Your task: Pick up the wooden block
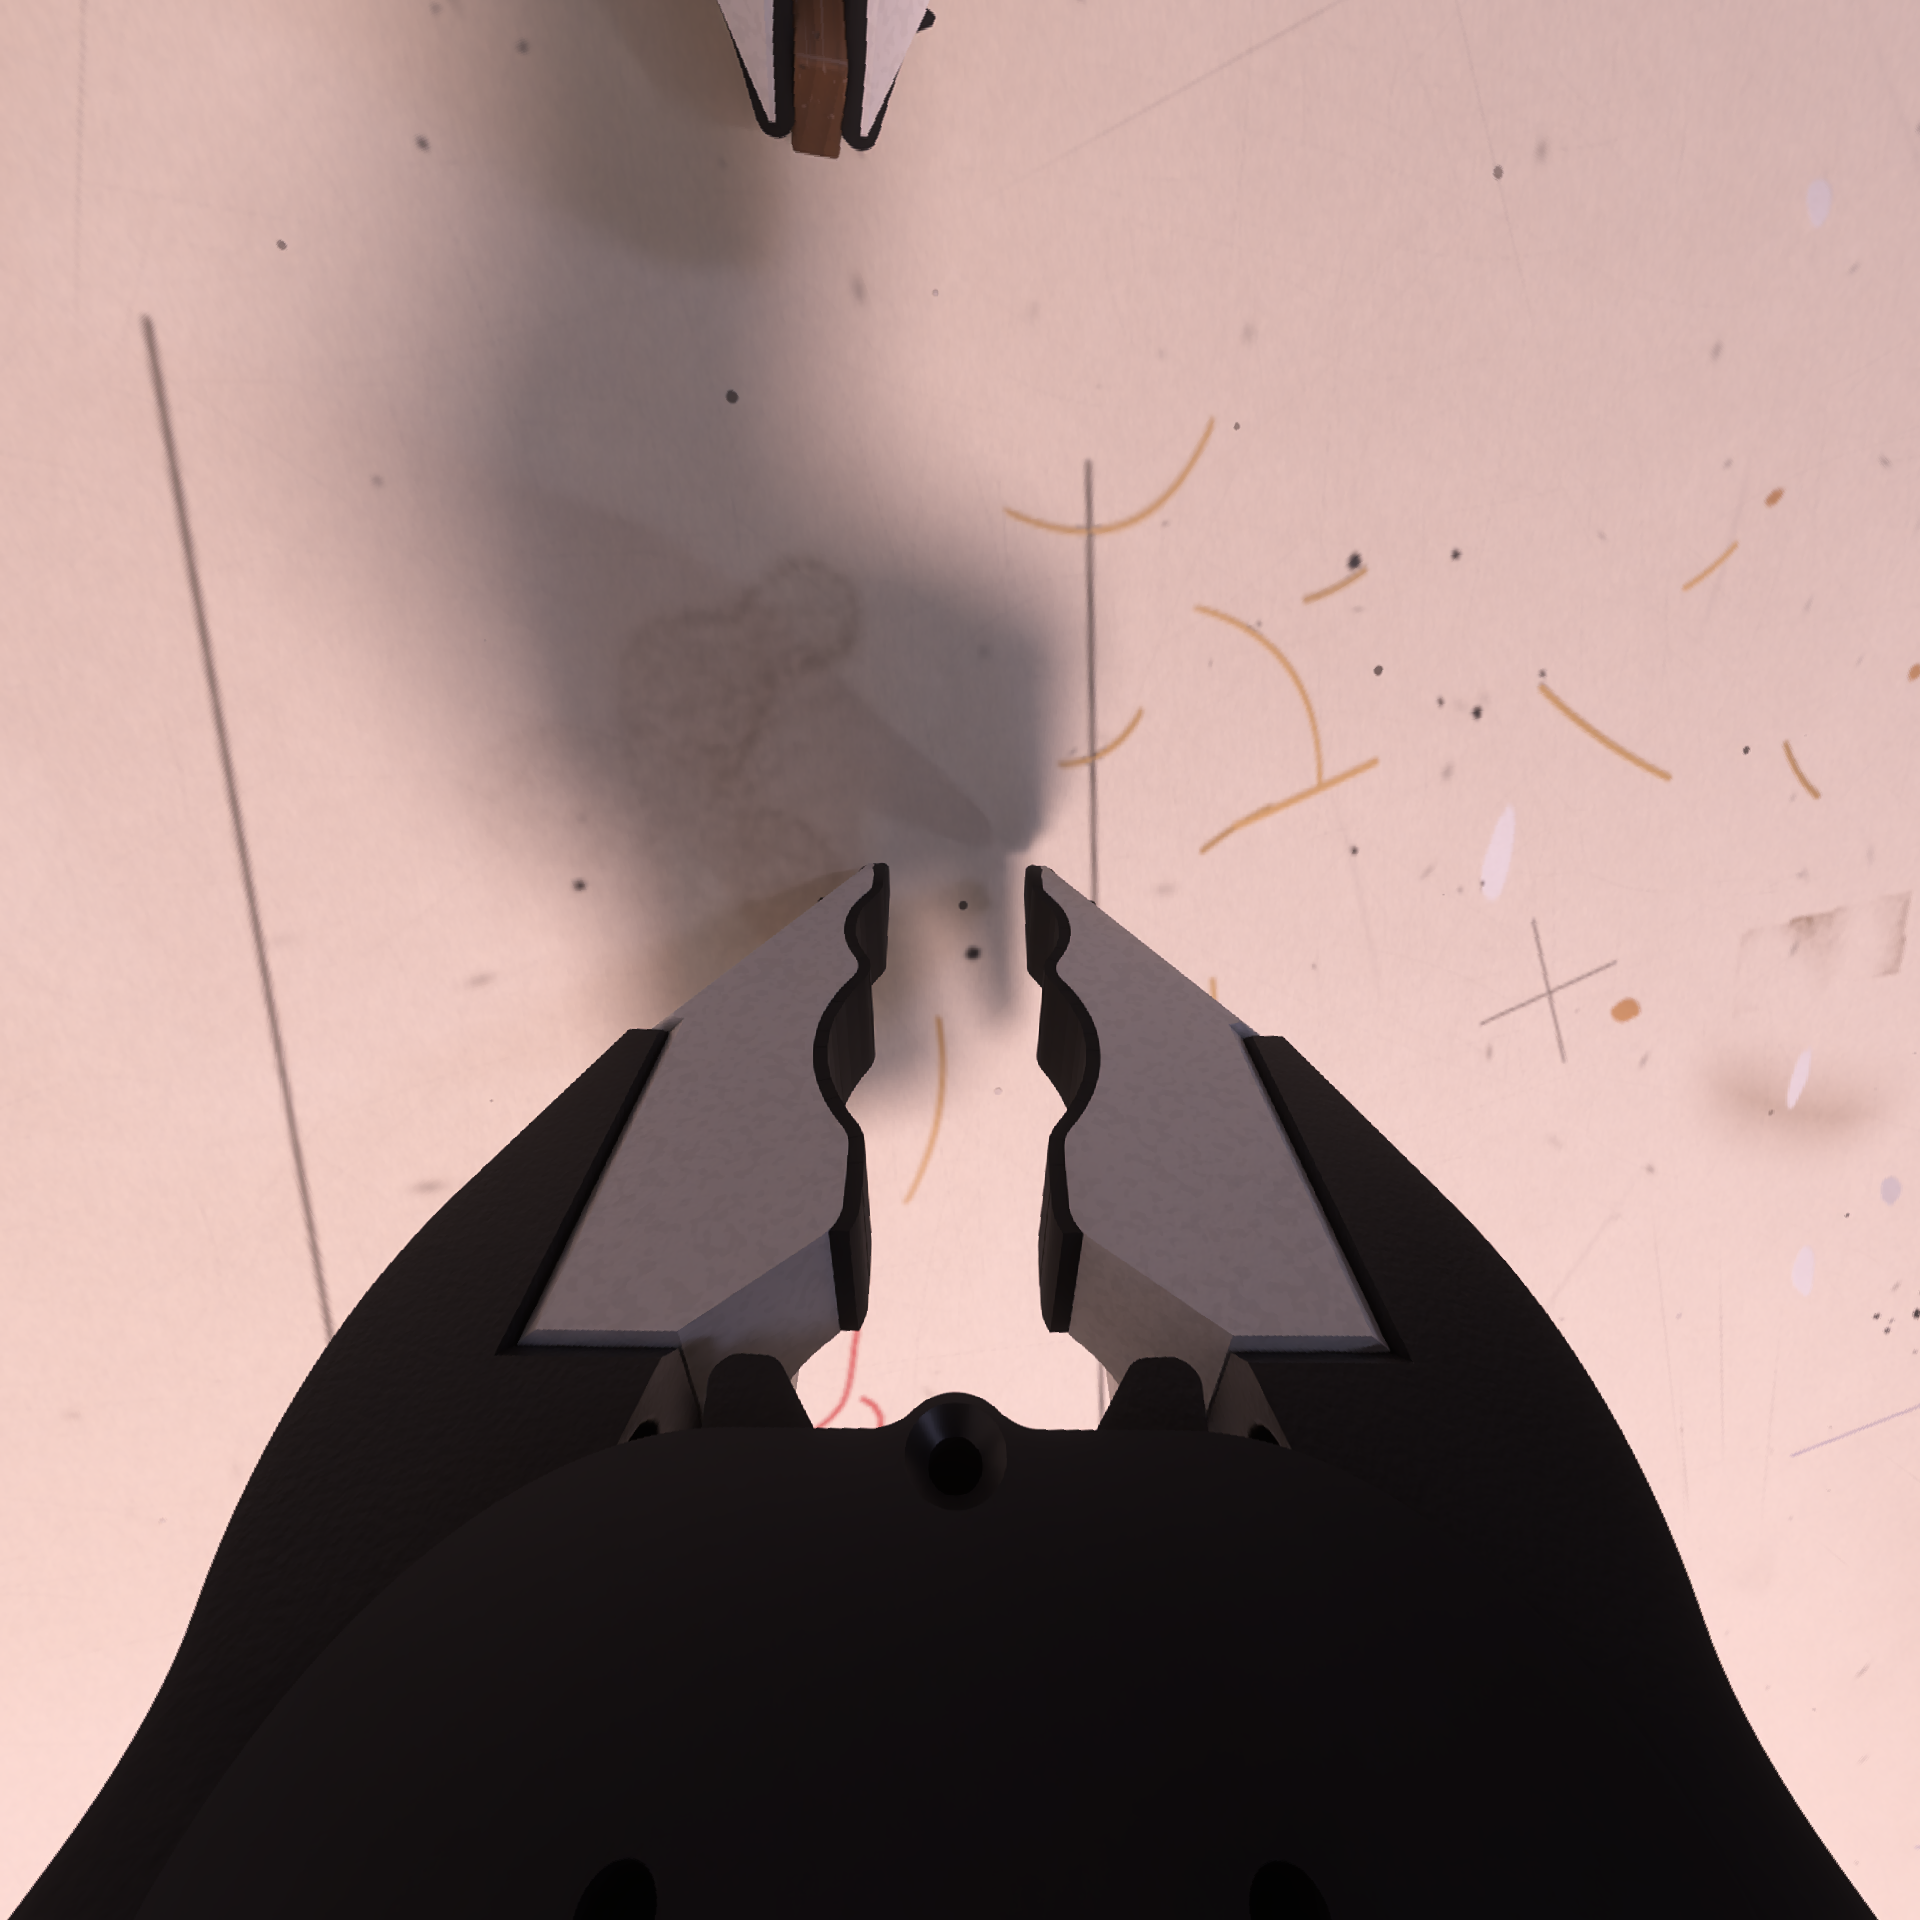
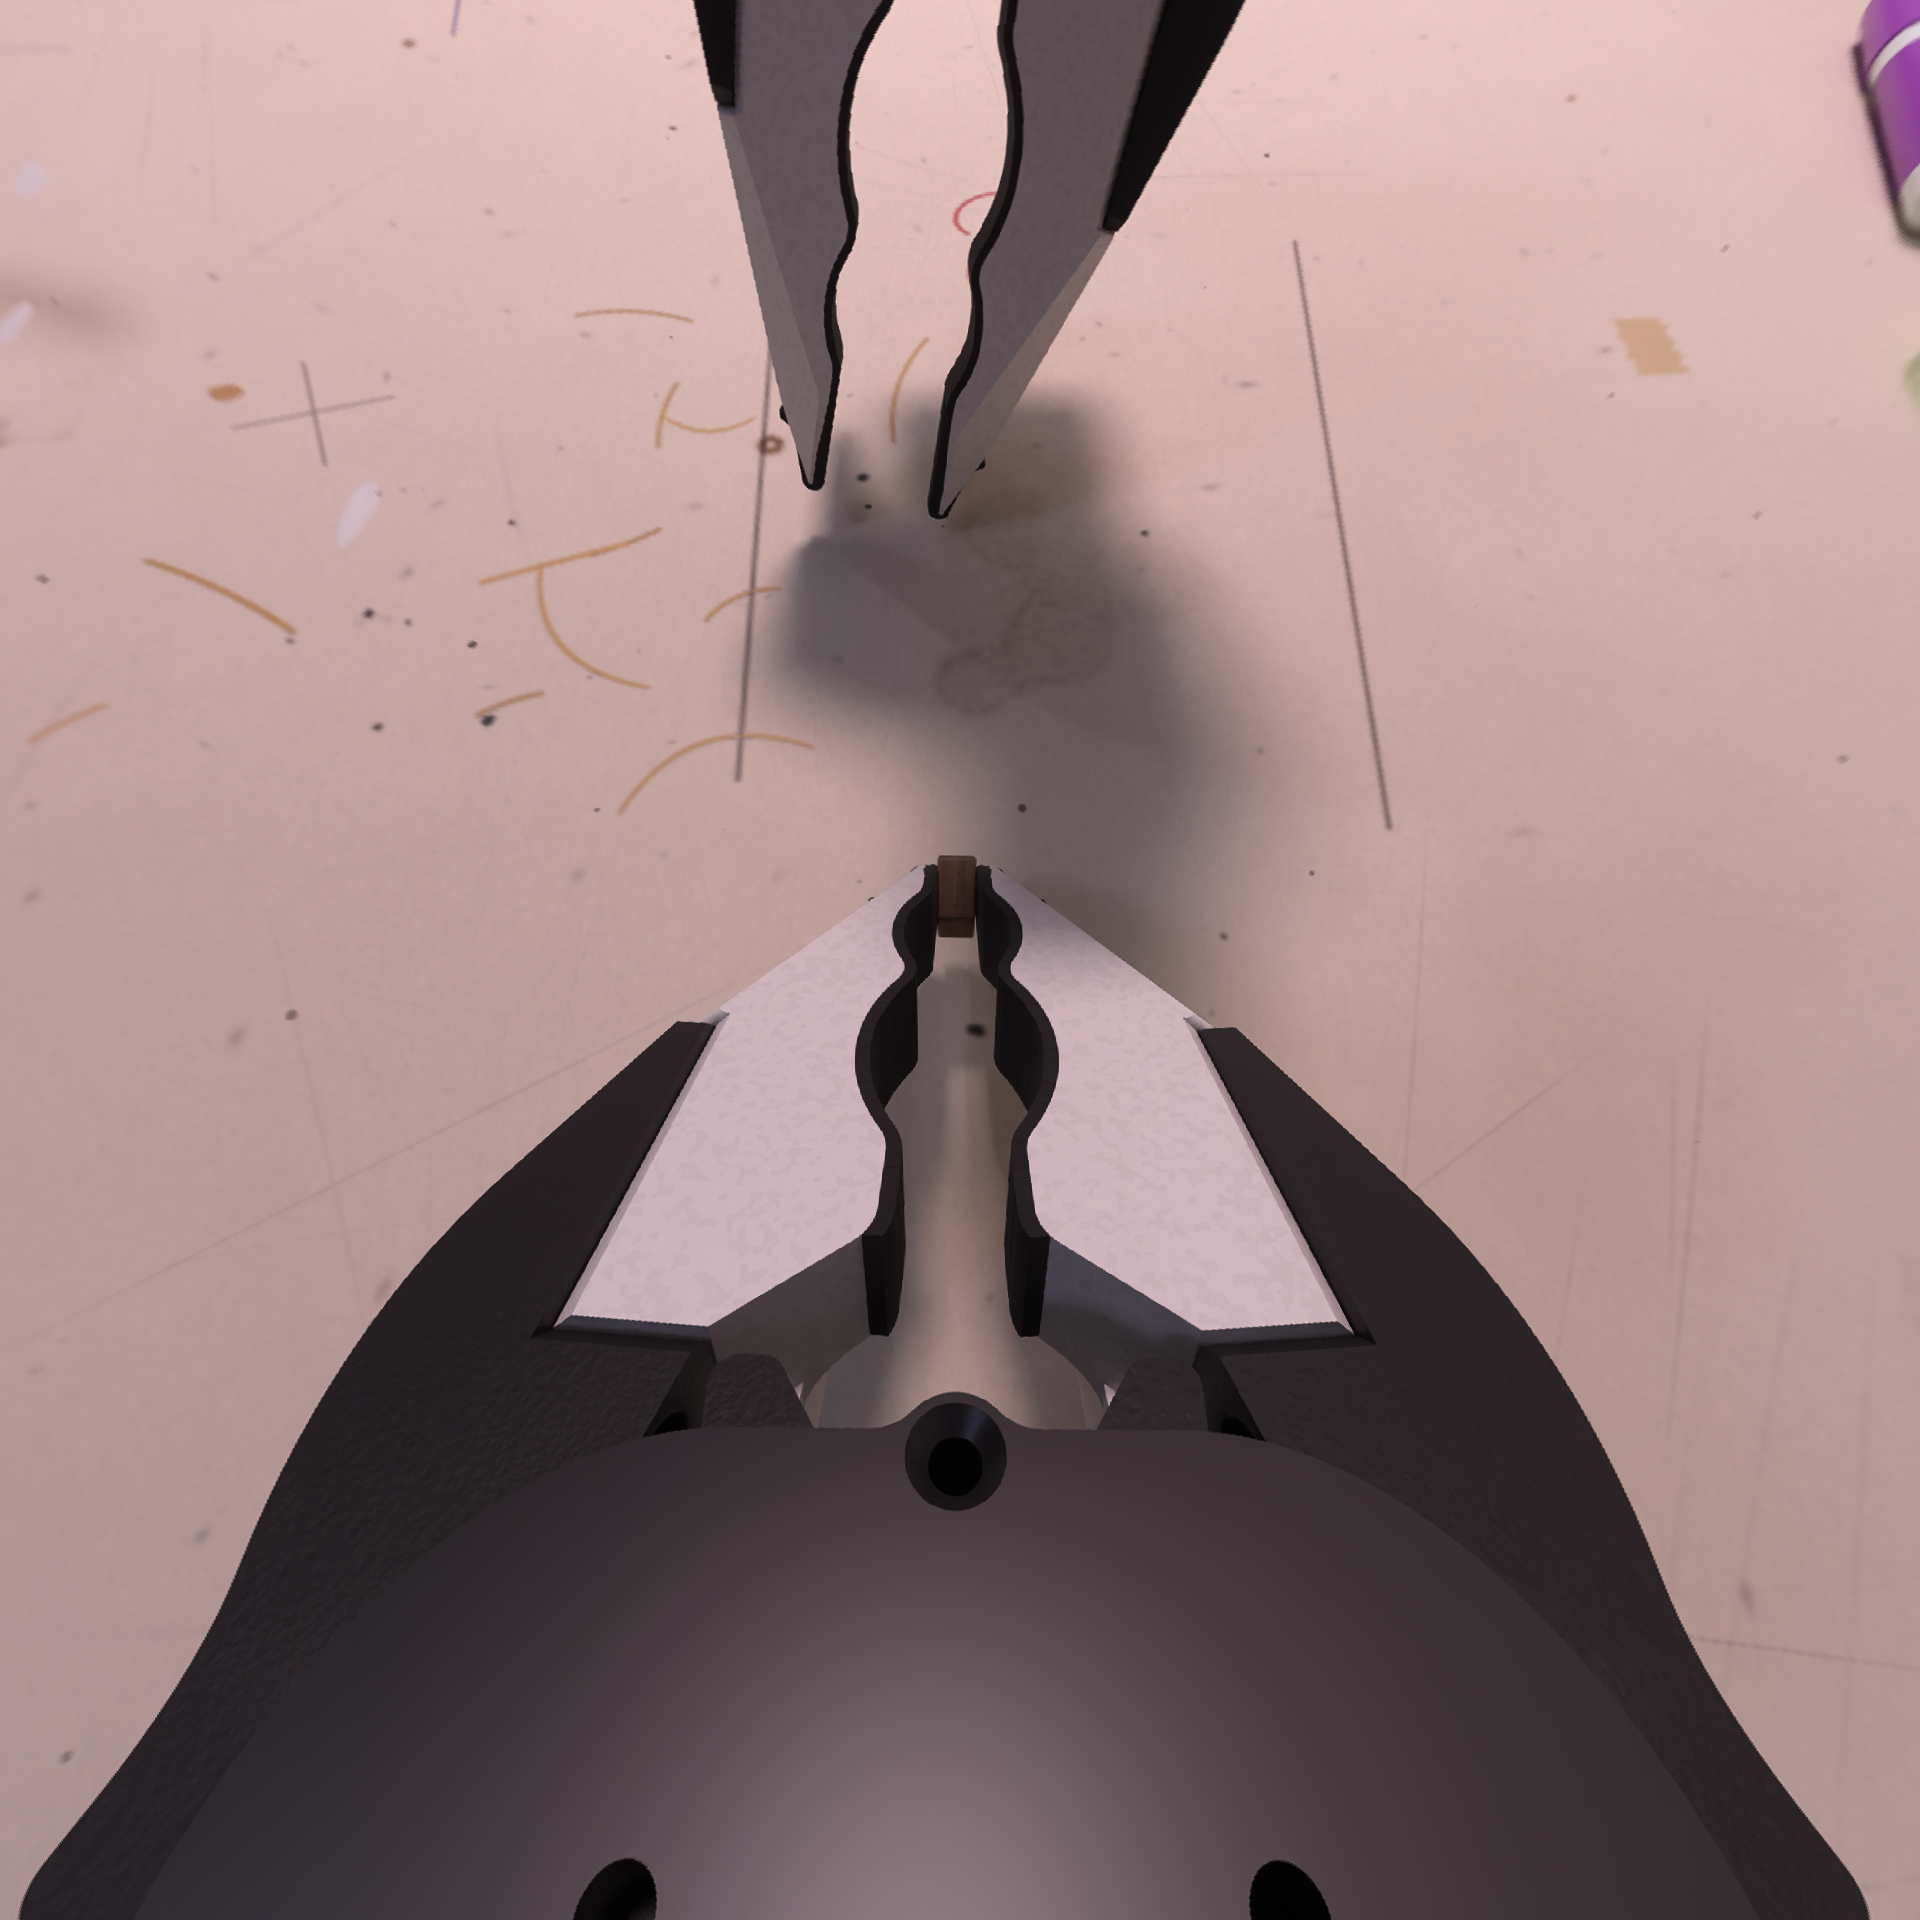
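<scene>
The wooden block [image 2: 954,896] is small and brown. My right gripper [image 2: 955,878] is shut on it at the fingertips and holds it above the pink tabletop. In the left wrist view the block [image 1: 817,94] shows at the top edge, pinched between the right gripper's fingertips [image 1: 816,135]. My left gripper [image 1: 956,883] is open and empty, with its tips close to the tabletop. It also shows in the right wrist view [image 2: 878,499], facing my right gripper from the far side.
The pink tabletop [image 2: 1558,1039] carries pencil lines, orange scribbles and dark specks. A purple and white object [image 2: 1896,94] lies at the far right edge. A small tan patch [image 2: 1650,345] lies near it. The grippers' shadows fall between them.
</scene>
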`<state>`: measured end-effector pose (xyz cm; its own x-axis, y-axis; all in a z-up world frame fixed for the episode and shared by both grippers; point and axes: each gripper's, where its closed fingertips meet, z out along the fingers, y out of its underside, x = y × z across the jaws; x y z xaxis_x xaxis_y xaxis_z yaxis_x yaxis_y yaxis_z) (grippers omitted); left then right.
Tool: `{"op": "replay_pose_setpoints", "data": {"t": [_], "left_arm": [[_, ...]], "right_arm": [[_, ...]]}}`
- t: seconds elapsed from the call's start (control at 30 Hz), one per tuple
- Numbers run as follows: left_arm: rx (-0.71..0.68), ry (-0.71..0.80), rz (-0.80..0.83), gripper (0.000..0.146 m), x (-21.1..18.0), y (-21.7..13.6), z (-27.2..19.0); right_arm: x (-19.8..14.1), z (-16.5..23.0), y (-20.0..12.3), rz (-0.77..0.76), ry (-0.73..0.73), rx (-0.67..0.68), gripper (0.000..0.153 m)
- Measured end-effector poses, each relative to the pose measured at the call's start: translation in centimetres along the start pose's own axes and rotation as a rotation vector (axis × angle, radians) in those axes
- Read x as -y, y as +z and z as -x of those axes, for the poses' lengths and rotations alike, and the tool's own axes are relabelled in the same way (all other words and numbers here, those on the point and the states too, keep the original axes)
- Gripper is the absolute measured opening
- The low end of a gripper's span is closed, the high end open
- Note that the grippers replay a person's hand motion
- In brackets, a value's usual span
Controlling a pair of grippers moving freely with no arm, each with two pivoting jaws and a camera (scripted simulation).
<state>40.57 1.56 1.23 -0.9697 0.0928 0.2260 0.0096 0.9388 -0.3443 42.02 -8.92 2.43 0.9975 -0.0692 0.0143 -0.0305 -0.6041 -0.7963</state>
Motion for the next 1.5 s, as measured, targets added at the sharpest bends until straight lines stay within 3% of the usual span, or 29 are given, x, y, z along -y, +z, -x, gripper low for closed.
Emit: {"op": "replay_pose_setpoints", "data": {"t": [0.17,0.53,0.93,1.5], "left_arm": [[0.001,0.001,0.003,0.026,-0.01,-0.01,0.0],[-0.003,-0.001,-0.004,0.026,0.09,0.02,0.04],[0.001,-0.008,-0.001,0.026,0.09,0.03,0.04],[-0.002,-0.015,-0.009,0.026,0.1,0.02,0.04]], "right_arm": [[-0.04,0.08,0.02,0.0,-0.071,-0.049,0.006],[0.05,0.09,-0.3,-0.02,-0.067,-0.054,0.006],[0.16,0.03,-0.4,0.0,-0.261,-0.22,0.006],[0.14,0.05,-0.5,-0.016,-0.287,-0.238,0.006]]}}
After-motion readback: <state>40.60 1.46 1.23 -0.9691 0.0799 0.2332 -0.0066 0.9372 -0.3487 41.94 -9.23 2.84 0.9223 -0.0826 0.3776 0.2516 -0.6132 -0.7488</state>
